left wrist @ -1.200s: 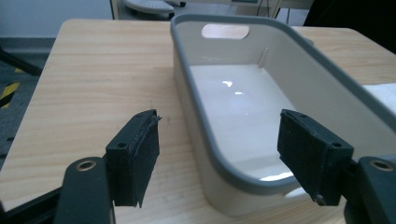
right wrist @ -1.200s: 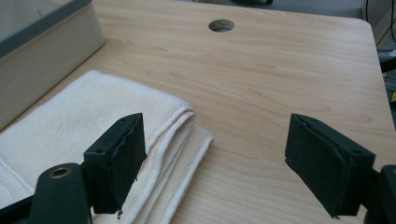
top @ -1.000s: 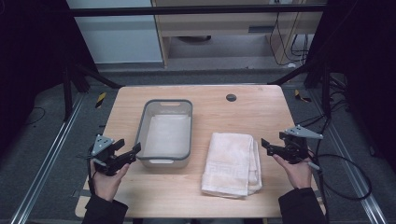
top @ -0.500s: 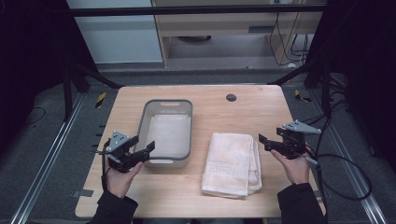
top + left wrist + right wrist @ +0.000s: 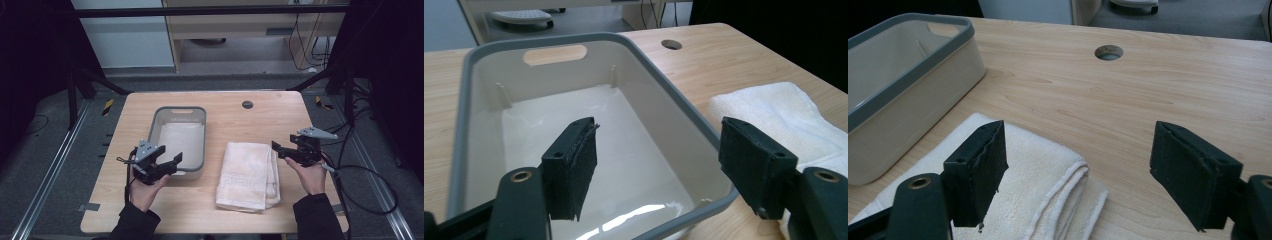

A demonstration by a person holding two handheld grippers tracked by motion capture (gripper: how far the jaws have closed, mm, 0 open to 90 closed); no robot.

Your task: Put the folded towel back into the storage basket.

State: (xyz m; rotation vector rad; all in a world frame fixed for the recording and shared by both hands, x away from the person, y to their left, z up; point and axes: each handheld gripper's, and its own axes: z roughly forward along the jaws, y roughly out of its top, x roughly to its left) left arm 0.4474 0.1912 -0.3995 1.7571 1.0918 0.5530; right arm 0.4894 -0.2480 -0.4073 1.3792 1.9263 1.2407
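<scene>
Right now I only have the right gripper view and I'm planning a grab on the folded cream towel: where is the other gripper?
Observer: The left gripper hangs at the near end of the grey-rimmed plastic bin, jaws open, nothing between them.
Operator: Is anything inside that bin?
Observer: No, its white floor is bare in the left gripper view.
Operator: Is my gripper over the towel?
Observer: The right gripper sits at the right edge of the folded cream towel, jaws open and pointing at it.

I can read no text, label, brand or number anywhere here; the towel's woven band is too blurred.
</scene>
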